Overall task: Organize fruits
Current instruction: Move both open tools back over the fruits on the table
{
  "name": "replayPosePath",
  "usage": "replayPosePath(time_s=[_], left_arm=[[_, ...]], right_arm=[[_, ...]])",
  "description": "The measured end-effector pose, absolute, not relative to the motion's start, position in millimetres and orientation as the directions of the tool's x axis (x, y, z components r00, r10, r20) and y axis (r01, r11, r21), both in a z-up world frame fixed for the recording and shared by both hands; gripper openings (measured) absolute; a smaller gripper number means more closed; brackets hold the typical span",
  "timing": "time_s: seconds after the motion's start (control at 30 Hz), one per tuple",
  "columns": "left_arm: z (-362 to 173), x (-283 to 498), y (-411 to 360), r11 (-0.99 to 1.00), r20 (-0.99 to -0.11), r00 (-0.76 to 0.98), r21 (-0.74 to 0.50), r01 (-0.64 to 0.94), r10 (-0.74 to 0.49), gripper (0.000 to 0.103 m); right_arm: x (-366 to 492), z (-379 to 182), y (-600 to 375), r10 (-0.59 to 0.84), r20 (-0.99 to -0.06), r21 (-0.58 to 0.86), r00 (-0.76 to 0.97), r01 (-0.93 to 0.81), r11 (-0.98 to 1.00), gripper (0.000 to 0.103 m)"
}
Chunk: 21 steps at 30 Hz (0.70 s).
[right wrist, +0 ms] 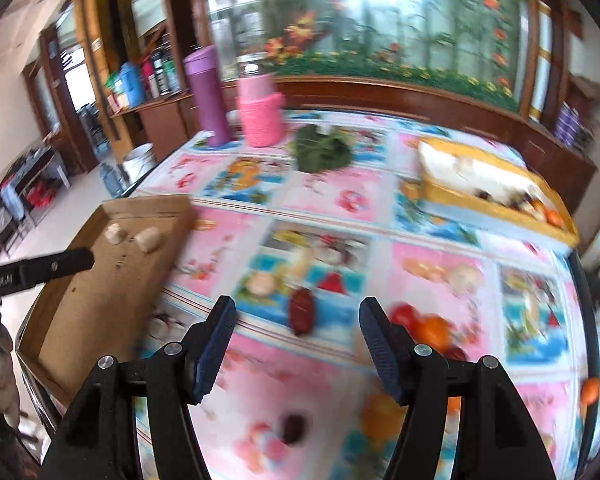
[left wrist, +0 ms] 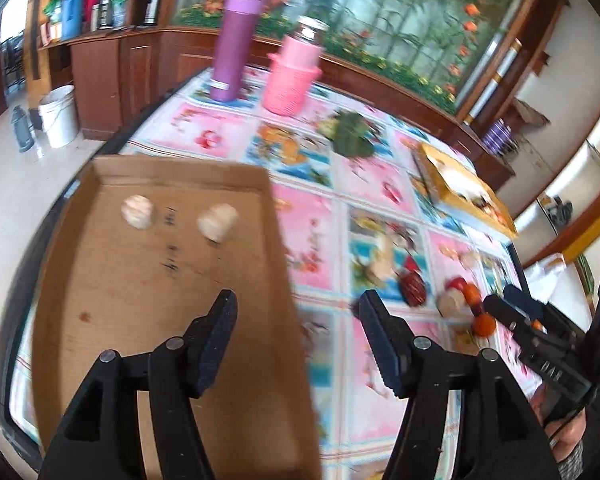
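A brown cardboard tray [left wrist: 148, 280] lies at the table's left and holds two pale round fruits [left wrist: 137, 211] [left wrist: 217, 221]. My left gripper [left wrist: 296, 304] is open and empty above the tray's right edge. My right gripper [right wrist: 296, 312] is open and empty above the patterned cloth, and it also shows in the left wrist view [left wrist: 500, 300]. A dark red fruit [right wrist: 302, 312], a red fruit [right wrist: 405, 315] and an orange fruit [right wrist: 434, 332] lie loose on the cloth ahead of the right gripper. The tray also shows in the right wrist view [right wrist: 112, 280].
A yellow box [right wrist: 496, 192] with fruits stands at the far right. A purple flask [left wrist: 236, 44], a pink basket with a jar [left wrist: 290, 80] and a green leafy bunch [left wrist: 350, 134] stand at the back. An orange fruit [right wrist: 590, 391] lies by the right table edge.
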<state>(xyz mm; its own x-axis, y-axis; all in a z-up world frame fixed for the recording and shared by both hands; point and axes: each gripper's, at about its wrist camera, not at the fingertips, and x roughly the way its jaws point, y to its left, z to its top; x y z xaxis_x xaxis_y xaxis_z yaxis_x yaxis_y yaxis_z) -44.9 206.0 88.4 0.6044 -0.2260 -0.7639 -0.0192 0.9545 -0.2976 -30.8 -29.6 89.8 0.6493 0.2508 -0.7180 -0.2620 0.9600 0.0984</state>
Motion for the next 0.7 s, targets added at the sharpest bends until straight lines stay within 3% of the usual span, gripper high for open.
replayPosePath(time_s=[0.37,0.7], left_arm=[[47.8,-64.7,98.9,0.956,-0.819,0.494,-0.245,0.162,-0.293,0.063],[29.0,-69.8,51.6,0.945,-0.830,0.478,-0.162,0.286,-0.287,0.063]], right_arm=[[-95.3,71.7,-182.8,0.066,-0.730,0.082,0.680,-0.008,0.997,0.071],[-165.8,66.7,-271.8,-0.091,-0.722,0.011,0.686,0.142,0.990,0.071]])
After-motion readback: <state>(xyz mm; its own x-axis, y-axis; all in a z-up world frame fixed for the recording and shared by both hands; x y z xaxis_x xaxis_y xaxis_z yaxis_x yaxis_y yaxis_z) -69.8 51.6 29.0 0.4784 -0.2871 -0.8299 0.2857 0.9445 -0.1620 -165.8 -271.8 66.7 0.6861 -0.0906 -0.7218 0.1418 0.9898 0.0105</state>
